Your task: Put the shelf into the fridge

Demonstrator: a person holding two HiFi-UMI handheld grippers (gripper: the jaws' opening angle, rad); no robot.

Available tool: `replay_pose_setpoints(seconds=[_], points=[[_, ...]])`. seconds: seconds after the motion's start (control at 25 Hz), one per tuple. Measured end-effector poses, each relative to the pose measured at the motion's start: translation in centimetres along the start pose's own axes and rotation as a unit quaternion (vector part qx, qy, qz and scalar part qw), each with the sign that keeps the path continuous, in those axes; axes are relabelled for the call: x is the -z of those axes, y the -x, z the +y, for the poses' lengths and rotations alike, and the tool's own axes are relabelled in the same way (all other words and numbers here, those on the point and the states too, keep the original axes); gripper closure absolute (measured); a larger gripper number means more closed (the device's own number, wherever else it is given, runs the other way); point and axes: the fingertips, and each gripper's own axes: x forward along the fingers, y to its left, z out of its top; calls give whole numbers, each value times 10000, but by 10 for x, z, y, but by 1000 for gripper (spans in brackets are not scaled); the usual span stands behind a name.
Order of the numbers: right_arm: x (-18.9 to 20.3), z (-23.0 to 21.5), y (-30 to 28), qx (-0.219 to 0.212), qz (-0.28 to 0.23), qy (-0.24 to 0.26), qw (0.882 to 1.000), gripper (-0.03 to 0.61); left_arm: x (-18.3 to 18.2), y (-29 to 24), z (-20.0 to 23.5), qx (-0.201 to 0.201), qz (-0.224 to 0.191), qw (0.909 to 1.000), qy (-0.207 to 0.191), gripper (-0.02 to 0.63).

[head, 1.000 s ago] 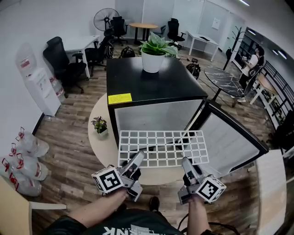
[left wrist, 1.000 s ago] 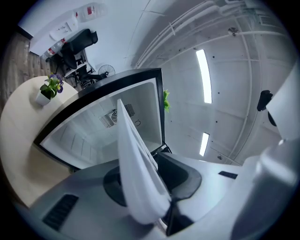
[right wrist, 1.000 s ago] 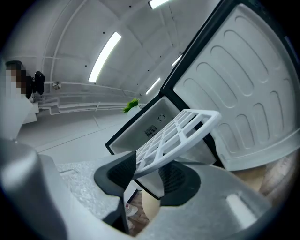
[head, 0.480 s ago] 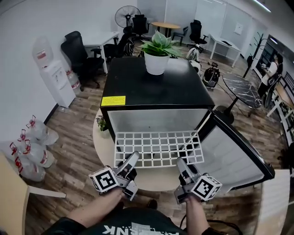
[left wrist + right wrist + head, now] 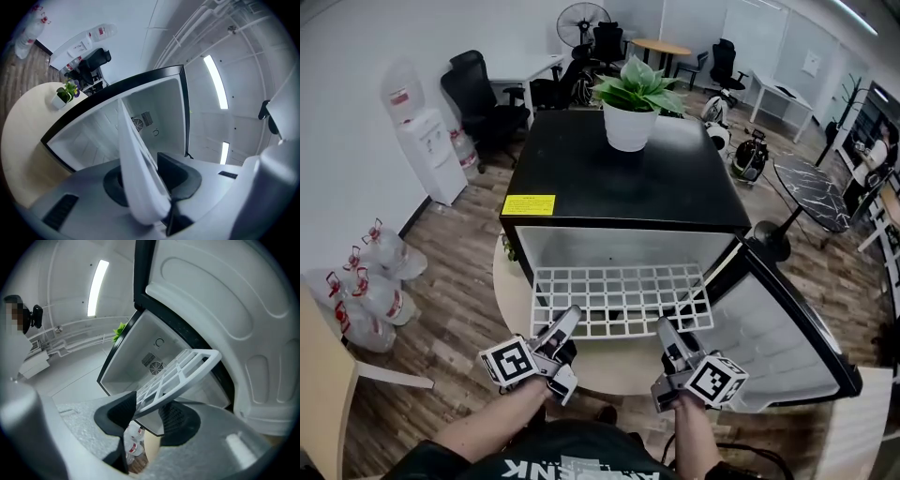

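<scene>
The shelf, a white wire grid, is held level in front of the open black fridge, its far edge at the mouth of the white compartment. My left gripper holds the near edge on the left; its jaws are closing with the shelf's rim between the pads. My right gripper is shut on the near edge at the right, and the grid runs out from between its pads toward the fridge's back wall.
The fridge door stands open at the right, close to my right gripper. A potted plant sits on top of the fridge. The fridge rests on a round table. Water bottles and a dispenser stand at the left.
Both grippers have carried the shelf toward the fridge; its far edge has come from in front of the opening up to its mouth. The head view has moved nearer.
</scene>
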Motion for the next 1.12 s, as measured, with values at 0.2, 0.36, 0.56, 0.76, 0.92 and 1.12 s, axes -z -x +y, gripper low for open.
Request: replay_pose_setpoints(seconds=[0.2, 0.36, 0.56, 0.76, 0.92, 1.12], points=[[-1, -8, -4, 42, 47, -39, 10000, 428, 2, -3, 15, -327, 48, 9994, 44, 526], [1, -10, -7, 22, 45, -38, 10000, 428, 3, -15, -7, 429, -137, 9948, 915, 529], [-1, -13, -10, 94, 44, 1, 9999, 428, -5, -16, 5, 139, -68, 9988, 474, 532], [-4, -14, -18, 118, 16, -12, 9999, 428, -12, -28, 1, 461, -77, 9985, 297, 532], [-9, -16, -29, 217, 21, -70, 9997, 428, -22, -37, 5, 430, -72, 9985, 326, 532], [-13, -24, -37, 349, -54, -39, 9994, 426, -29, -46, 10, 396, -71, 9989, 242, 532]])
